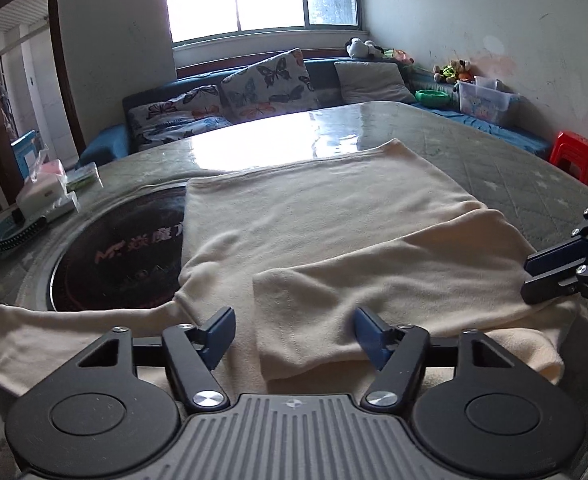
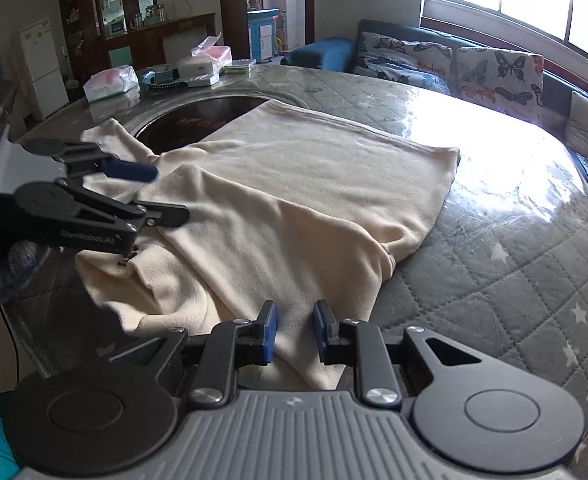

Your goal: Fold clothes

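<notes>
A cream long-sleeved top (image 1: 314,216) lies spread on the round table; it also shows in the right wrist view (image 2: 294,184). One sleeve (image 1: 374,292) is folded across the body. The other sleeve (image 1: 53,328) stretches out to the left. My left gripper (image 1: 294,334) is open, its jaws either side of the folded sleeve's cuff; it shows in the right wrist view (image 2: 165,196) over the garment. My right gripper (image 2: 294,330) is open, jaws astride the garment's near edge; it shows at the right edge of the left wrist view (image 1: 534,276).
The round table (image 2: 494,264) has a quilted grey cover under clear plastic and a dark round inset (image 1: 121,256). Boxes and packets (image 2: 153,76) sit at its far side. A sofa with butterfly cushions (image 1: 261,84) and a red stool (image 1: 576,156) stand beyond.
</notes>
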`<state>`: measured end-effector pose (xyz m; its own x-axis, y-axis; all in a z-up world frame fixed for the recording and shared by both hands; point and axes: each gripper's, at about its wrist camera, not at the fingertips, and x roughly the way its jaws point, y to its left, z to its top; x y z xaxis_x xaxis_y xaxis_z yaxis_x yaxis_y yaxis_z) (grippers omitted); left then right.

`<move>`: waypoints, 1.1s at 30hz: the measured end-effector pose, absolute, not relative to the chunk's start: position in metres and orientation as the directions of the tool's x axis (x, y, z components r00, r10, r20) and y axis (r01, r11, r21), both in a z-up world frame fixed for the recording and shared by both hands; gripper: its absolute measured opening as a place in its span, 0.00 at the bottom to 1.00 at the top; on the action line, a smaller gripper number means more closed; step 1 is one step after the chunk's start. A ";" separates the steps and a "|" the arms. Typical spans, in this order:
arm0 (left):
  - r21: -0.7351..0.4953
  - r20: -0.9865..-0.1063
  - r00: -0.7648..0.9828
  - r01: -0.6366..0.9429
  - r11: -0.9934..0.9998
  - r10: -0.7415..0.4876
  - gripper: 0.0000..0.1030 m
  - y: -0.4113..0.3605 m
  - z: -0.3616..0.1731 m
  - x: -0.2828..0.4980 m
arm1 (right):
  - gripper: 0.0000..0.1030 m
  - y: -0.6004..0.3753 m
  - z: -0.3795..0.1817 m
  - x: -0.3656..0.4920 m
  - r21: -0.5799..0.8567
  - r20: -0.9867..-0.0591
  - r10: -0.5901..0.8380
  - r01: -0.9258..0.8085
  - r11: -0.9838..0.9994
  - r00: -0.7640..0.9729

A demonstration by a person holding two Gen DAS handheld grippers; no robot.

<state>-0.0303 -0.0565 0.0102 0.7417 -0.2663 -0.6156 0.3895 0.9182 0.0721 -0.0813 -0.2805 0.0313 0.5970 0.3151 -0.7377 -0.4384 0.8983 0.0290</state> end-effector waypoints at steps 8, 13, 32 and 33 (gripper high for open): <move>0.077 -0.585 0.763 0.391 0.917 -0.276 0.06 -0.058 0.024 -0.037 | 0.20 -0.298 0.048 -0.060 0.043 -0.677 0.295 -0.364 0.930 0.674; 0.092 -0.546 0.800 0.352 0.931 -0.249 0.06 -0.048 0.037 -0.043 | 0.20 -0.308 0.041 -0.047 0.043 -0.679 0.265 -0.324 0.945 0.684; 0.129 -0.569 0.806 0.285 0.950 -0.164 0.15 -0.028 0.034 -0.036 | 0.20 -0.298 0.028 -0.040 -0.032 -0.685 0.220 -0.330 0.943 0.694; 0.124 -0.563 0.808 0.291 0.948 -0.175 0.15 -0.029 0.035 -0.038 | 0.20 -0.297 0.032 -0.042 -0.038 -0.681 0.222 -0.336 0.941 0.698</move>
<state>-0.0377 -0.0291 0.0351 0.8078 -0.1745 -0.5630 0.2914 0.9485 0.1242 -0.0425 -0.2972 0.0315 0.6983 0.2219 -0.6805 -0.3358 0.9412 -0.0377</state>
